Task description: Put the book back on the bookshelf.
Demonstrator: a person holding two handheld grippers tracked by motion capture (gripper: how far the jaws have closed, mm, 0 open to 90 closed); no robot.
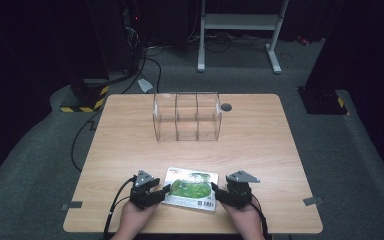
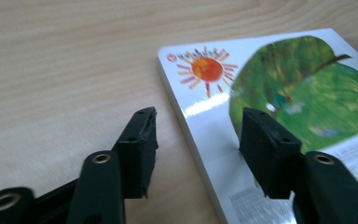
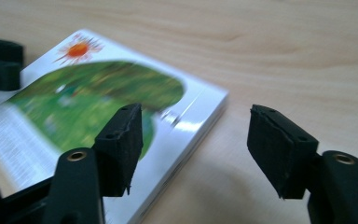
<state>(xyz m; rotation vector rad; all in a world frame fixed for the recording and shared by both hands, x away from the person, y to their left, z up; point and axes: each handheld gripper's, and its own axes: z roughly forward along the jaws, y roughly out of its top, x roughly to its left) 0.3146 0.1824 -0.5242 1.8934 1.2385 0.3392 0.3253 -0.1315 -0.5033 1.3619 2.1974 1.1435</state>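
Left hand-held gripper and right hand-held gripper | both wide open, holding nothing | book flat on tabletop | guessing nothing's started yet

Premises: a dark lab or test studio. Around the wooden table lie grey carpet, floor cables and hazard-striped bases. A white metal stand sits beyond it.

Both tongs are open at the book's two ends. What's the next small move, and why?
Probably close the left tongs on the book. Their jaws are open and straddle its edge, one over the cover, one outside over the table, and the right tongs straddle the opposite edge the same way. The book lies flat, ungripped.
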